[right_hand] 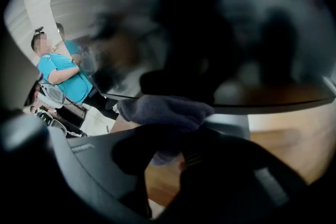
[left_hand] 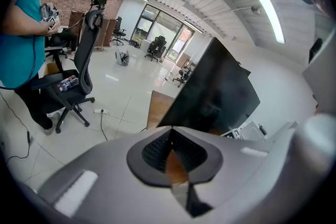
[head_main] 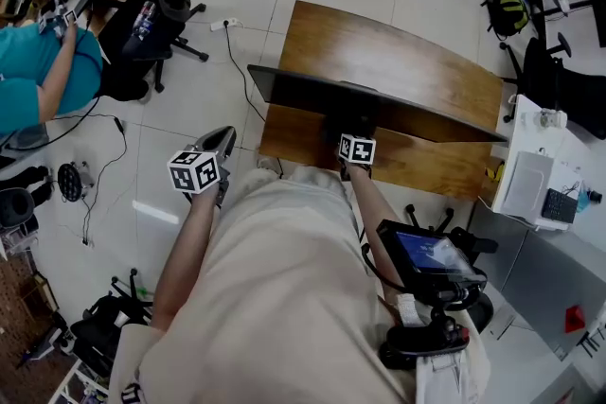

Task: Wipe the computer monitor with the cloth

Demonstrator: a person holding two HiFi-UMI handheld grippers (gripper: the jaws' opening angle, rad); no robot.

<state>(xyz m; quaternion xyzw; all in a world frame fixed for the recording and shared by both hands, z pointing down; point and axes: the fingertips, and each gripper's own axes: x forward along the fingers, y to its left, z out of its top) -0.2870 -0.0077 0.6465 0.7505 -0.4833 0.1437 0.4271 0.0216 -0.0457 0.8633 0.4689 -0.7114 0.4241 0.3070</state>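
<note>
The dark monitor [head_main: 379, 99] stands on a wooden desk [head_main: 398, 61]; from above I see only its thin top edge. My right gripper [right_hand: 173, 145] is shut on a grey-purple cloth [right_hand: 165, 108], which presses against the lower edge of the glossy screen [right_hand: 210, 23]. In the head view its marker cube [head_main: 357, 149] sits right in front of the screen's middle. My left gripper [head_main: 225, 137] hangs off the desk's left front corner, away from the monitor [left_hand: 215, 94], which it sees from the side. Its jaws [left_hand: 171, 128] meet at the tips with nothing between them.
A person in a teal shirt [head_main: 38, 76] sits at the left beside a black office chair [head_main: 142, 14]. A power strip and cable [head_main: 232, 43] lie on the tiled floor. A white side table [head_main: 544, 175] with small items stands right of the desk.
</note>
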